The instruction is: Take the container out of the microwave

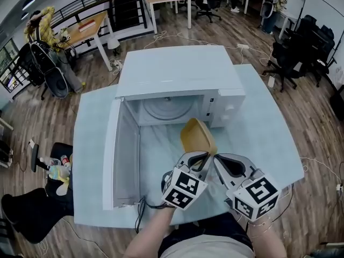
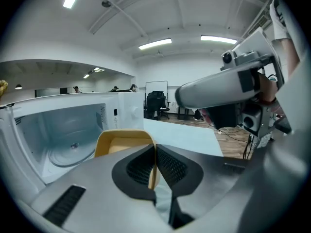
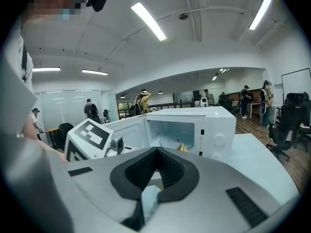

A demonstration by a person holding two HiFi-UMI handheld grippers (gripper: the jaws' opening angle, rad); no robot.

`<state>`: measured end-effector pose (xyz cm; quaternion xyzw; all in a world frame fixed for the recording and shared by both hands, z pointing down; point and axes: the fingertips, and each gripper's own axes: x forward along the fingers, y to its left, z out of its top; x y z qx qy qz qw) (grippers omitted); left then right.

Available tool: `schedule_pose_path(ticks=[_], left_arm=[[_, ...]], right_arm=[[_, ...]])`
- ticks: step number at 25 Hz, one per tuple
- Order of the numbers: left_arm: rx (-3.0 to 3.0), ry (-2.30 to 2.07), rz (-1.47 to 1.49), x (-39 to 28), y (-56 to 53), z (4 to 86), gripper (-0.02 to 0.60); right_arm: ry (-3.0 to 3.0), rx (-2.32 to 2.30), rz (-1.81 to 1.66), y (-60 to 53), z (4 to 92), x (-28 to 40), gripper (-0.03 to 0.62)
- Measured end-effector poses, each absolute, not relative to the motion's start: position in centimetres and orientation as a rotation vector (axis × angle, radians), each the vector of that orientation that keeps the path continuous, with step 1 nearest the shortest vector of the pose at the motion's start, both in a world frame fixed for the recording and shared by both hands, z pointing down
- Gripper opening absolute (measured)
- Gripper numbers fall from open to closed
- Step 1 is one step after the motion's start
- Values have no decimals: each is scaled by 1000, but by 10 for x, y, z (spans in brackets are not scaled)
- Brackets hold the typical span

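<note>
The yellow container hangs tilted over the table just in front of the open microwave, outside its cavity. My left gripper is shut on the container's near rim; in the left gripper view the yellow wall runs between the black pads of the left gripper. My right gripper sits close beside it on the right, shut with nothing in it. From the right gripper view only a yellow corner of the container shows. The glass turntable inside is bare.
The microwave door stands swung open to the left, reaching near the table's front edge. The pale blue table extends right of the microwave. A cable hangs at the front edge. Desks, chairs and people fill the room behind.
</note>
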<state>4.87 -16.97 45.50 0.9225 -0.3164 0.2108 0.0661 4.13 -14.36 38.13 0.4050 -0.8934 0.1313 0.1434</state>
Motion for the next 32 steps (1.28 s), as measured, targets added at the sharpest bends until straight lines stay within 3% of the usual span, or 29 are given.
schedule_pose_path(ticks=[10,32], left_arm=[[2908,-916,532,55,-117,396,25],[2955,-1103,483,-39,-49,334,25]], right_arm=[[-2608,1208,328,-125,363,39,9],[-2714,1256,232,-61,332,1,9]])
